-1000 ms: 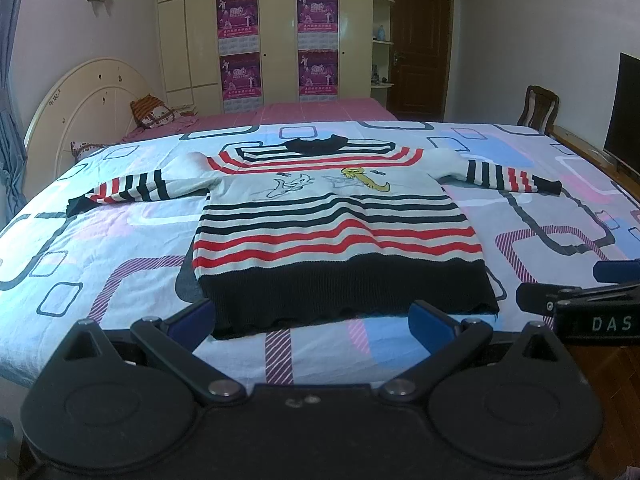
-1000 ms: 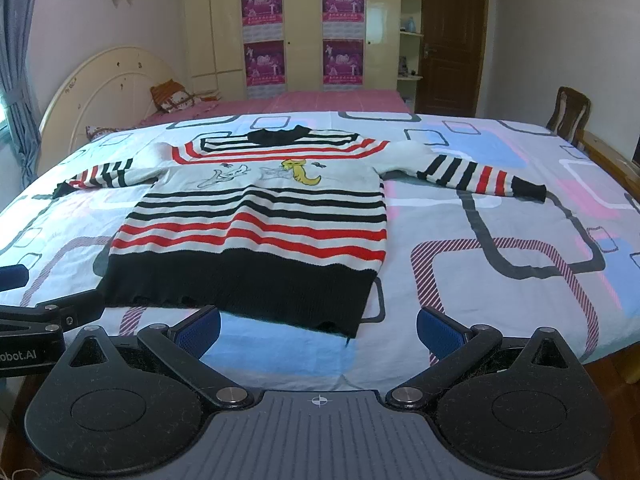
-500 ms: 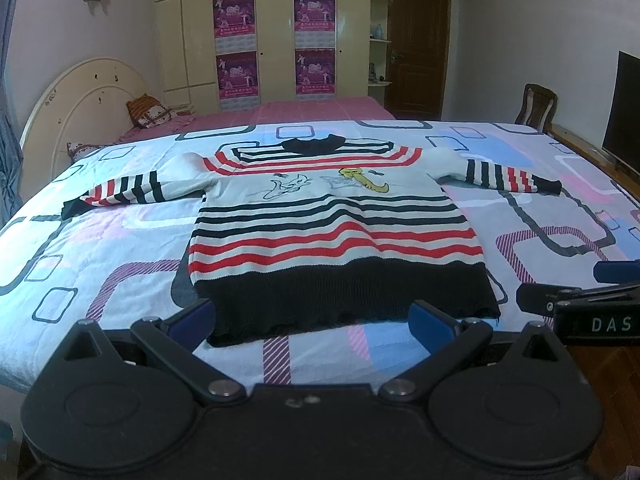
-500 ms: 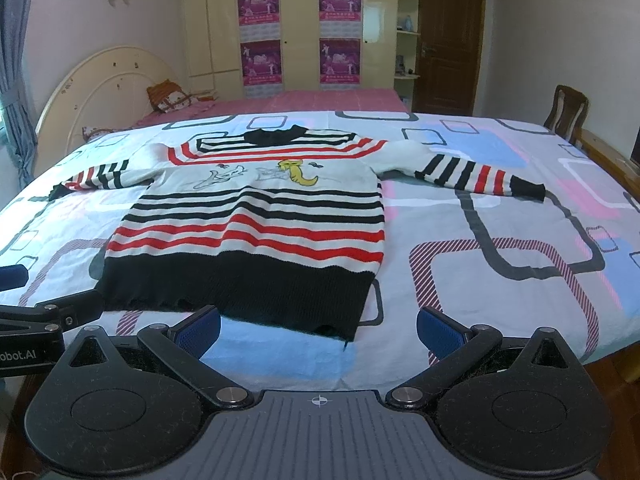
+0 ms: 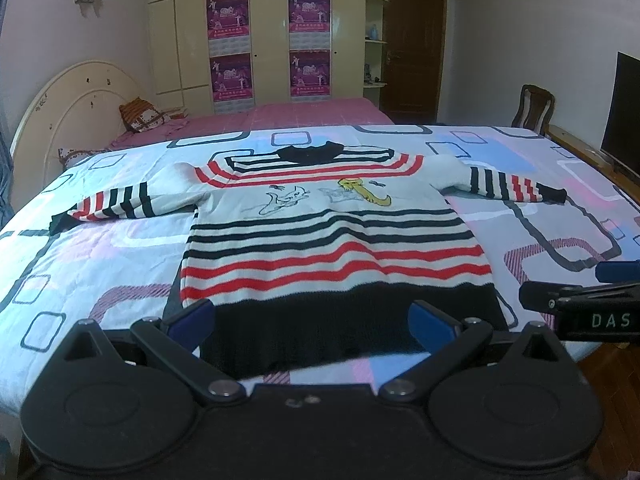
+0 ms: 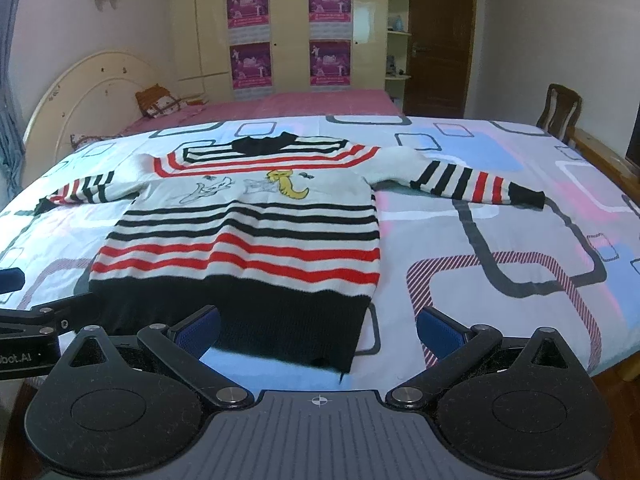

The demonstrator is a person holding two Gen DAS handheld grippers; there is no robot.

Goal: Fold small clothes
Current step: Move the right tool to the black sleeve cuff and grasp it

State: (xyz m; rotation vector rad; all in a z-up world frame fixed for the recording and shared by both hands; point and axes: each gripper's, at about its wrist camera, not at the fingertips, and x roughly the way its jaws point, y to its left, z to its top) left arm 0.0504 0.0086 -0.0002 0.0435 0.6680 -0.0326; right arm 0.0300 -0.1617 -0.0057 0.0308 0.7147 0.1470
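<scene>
A small knitted sweater (image 5: 332,240) with black and red stripes, a black hem and a cartoon print lies flat on the bed, front up, both sleeves spread out; it also shows in the right wrist view (image 6: 248,236). My left gripper (image 5: 312,316) is open and empty, its blue-padded fingers over the black hem. My right gripper (image 6: 320,324) is open and empty, over the hem's right corner. Each gripper shows at the edge of the other's view.
The bed (image 5: 560,208) has a patterned sheet of rounded squares. A cream headboard (image 5: 72,108) and pillows stand at the left. A wooden chair (image 6: 560,108) and a dark screen (image 5: 624,108) are at the right. Wardrobes with posters line the far wall.
Both grippers have moved forward toward the sweater; its black hem now lies between the fingers in each view. Both stay open.
</scene>
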